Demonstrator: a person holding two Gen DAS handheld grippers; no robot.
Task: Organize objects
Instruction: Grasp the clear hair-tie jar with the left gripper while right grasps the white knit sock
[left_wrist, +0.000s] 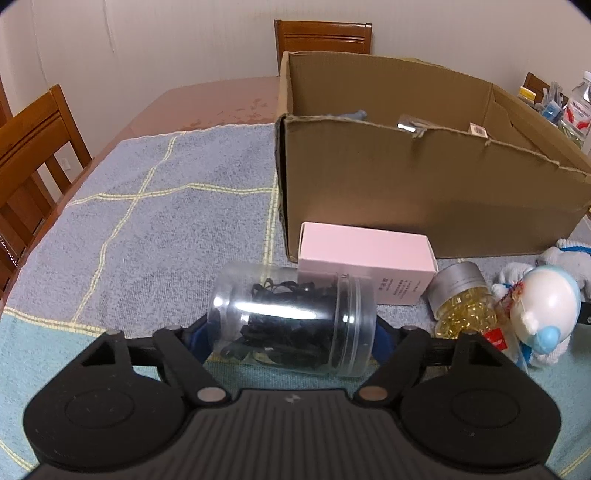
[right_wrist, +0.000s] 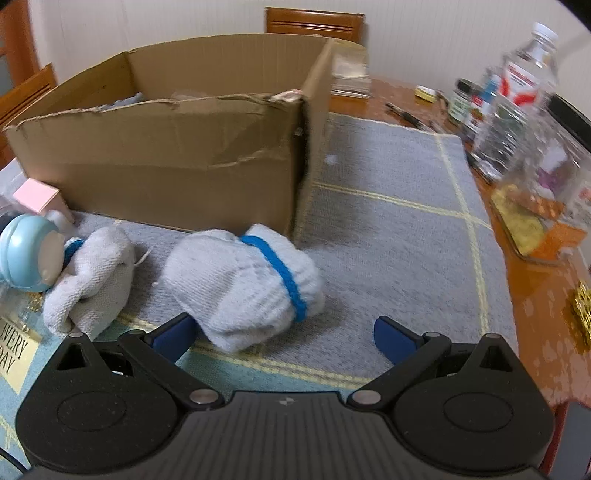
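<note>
Left claw (left_wrist: 291, 332): clear plastic jar (left_wrist: 291, 321) of black bits lies on its side crosswise between the two blue pads, base to the left, lid to the right. Pads sit right against both ends, so it reads as grasping the jar. Jar is low over the grey-blue checked cloth (left_wrist: 147, 206) on the worktop; can't tell if it is lifted off it.

Just behind the jar: pink box (left_wrist: 365, 254), lying flat and touching the front wall of the big open cardboard box (left_wrist: 424, 192). Right of the pink box: a tipped jar of yellow capsules (left_wrist: 461, 299) with silver lid, then a white-and-blue round-headed toy (left_wrist: 543, 306) with white knit fabric behind it.

Right claw (right_wrist: 284, 336): released, blue pads wide apart. A rolled white knit glove with blue band (right_wrist: 243, 284) lies on the cloth just ahead, nearer the left pad, its near end reaching between the pads; no pad is pressing on it. A second white glove (right_wrist: 92, 280) lies to its left by the toy. Cardboard box stands behind them. Bottles (right_wrist: 517, 96) and clutter sit at the right edge of the worktop, well apart.
</note>
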